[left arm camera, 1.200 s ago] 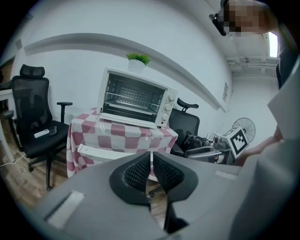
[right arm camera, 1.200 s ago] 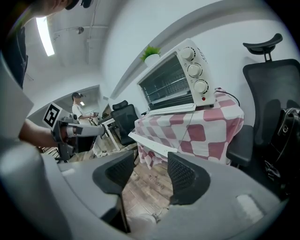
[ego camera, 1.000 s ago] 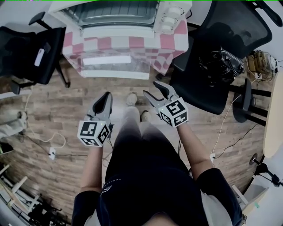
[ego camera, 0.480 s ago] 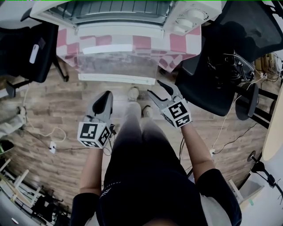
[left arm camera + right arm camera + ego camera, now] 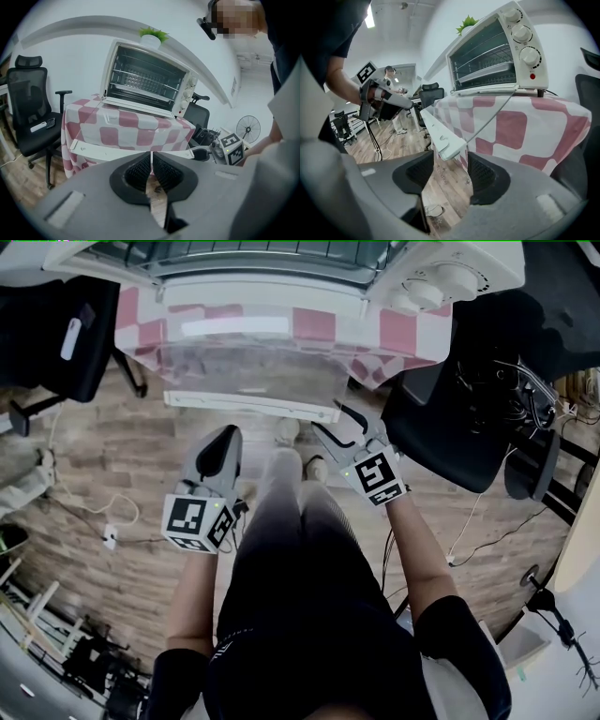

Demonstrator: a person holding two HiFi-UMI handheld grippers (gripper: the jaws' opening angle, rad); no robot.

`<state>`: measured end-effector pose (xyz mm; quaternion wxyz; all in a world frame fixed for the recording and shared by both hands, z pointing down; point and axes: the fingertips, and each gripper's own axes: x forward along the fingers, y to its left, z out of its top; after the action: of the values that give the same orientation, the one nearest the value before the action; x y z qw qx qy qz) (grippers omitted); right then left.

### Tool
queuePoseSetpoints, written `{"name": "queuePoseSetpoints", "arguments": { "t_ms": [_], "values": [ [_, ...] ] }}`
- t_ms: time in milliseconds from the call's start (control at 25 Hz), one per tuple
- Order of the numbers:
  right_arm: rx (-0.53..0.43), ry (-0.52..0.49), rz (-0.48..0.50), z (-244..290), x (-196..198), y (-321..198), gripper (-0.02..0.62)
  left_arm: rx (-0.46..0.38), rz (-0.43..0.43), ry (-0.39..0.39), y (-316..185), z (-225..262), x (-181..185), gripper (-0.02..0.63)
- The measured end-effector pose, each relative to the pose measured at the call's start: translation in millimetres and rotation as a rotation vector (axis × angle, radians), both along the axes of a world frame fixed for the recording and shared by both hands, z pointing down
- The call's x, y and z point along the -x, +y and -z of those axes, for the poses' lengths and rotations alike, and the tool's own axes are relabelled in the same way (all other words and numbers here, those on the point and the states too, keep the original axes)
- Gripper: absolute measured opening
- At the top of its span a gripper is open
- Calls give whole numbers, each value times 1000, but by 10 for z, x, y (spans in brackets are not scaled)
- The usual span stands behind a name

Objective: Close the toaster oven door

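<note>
One toaster oven (image 5: 412,277), one open door (image 5: 248,371), left gripper (image 5: 223,439) closed, right gripper (image 5: 334,424) parted.

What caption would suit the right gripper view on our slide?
Open right gripper at a corner of the lowered door of the toaster oven.

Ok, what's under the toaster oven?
A pink-and-white checked cloth lies under the toaster oven and drapes down the front and sides. Whatever holds the oven up beneath is hidden by that cloth.

Toaster oven (image 5: 427,282) on the table (image 5: 319,329), door (image 5: 248,381) out front, left chair (image 5: 52,338) and right chair (image 5: 450,432) beside the table.
</note>
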<state>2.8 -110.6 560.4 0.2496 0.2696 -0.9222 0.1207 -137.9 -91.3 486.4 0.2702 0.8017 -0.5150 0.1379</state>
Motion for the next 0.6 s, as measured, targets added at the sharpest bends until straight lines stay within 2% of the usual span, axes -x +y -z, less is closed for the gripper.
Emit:
{"name": "queuePoseSetpoints", "arguments": {
  "t_ms": [200,600],
  "values": [
    [-50,-23,44,33,93,-41,223,10,15,-7,19,-16,25,31],
    [-102,-33,75,66,207,-71,175,11,36,-22,86,-22,81,31]
  ]
}}
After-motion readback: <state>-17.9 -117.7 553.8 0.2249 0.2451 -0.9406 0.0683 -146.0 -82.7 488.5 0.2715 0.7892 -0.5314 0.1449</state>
